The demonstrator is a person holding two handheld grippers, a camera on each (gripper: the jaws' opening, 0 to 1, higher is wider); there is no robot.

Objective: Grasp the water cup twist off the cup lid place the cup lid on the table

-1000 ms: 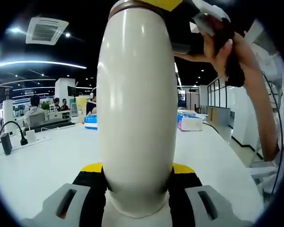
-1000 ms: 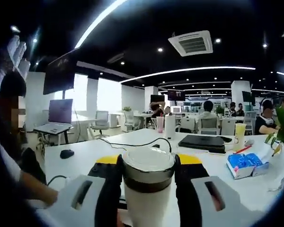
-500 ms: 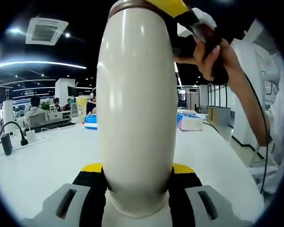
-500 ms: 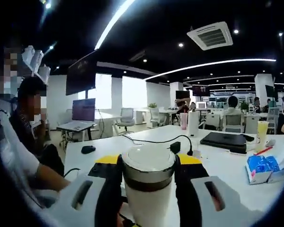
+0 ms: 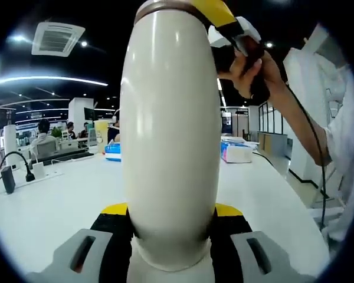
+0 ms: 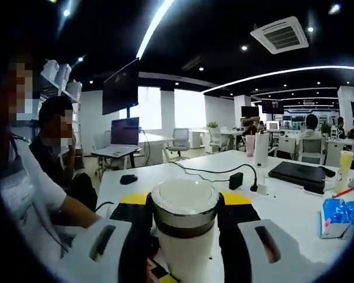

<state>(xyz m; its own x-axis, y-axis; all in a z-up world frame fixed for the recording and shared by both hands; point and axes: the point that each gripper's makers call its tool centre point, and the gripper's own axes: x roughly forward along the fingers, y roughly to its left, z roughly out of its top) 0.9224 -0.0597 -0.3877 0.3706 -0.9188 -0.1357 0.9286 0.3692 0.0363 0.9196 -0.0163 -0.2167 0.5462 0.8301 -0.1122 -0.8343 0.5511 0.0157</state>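
Left gripper view: the left gripper point(image 5: 172, 236) has its jaws closed against the lower body of the cream water cup point(image 5: 171, 135), which stands up the centre from 6 o'clock to 12; the cup's base is hidden between the jaws. At 12 to 1 o'clock the right gripper point(image 5: 215, 15) comes in at the cup's top, its tips cut off by the frame edge, held by the person's hand point(image 5: 251, 68); a white sleeve runs down at 3 o'clock. Right gripper view: the right gripper point(image 6: 184, 221) is clamped on the cup lid point(image 6: 184, 203), a pale dome over a dark band, at 6 o'clock; whether the lid is loose from the cup cannot be made out. Behind the cup lies the white table point(image 5: 53, 206). On it, a black adapter with cable point(image 6: 236, 180) at 2 o'clock, a dark laptop point(image 6: 301, 172) and a blue packet point(image 6: 336, 211) at 3 o'clock. Farther off, seated people at desks, too small to detail.
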